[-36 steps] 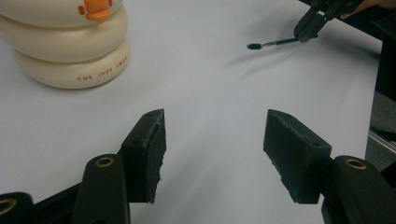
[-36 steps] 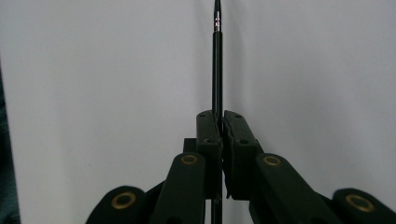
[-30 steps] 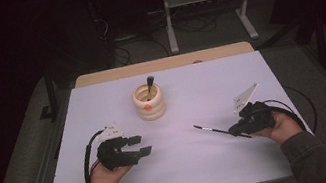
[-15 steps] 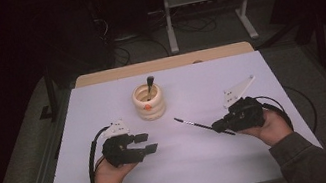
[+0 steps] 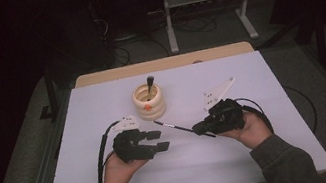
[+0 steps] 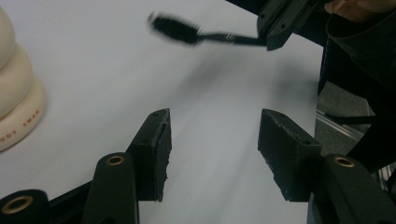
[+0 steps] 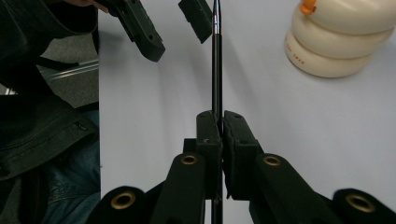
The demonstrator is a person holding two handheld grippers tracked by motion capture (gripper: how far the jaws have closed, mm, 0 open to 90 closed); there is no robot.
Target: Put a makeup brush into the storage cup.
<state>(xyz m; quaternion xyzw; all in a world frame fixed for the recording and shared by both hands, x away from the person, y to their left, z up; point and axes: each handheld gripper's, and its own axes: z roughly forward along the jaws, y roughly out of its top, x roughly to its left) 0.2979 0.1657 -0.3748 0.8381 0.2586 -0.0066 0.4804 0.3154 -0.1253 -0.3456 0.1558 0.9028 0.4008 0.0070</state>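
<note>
Pinching thin brush [image 7: 216, 70], right claw [image 7: 219, 122]

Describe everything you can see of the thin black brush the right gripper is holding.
The brush is a thin black makeup brush with a dark bristle head, a short silvery band and a slim glossy handle. The right gripper clamps its handle between shut jaws. It is held roughly level above the white table, the head pointing toward the cream ringed holder without touching it. The left gripper view blurs it.
</note>
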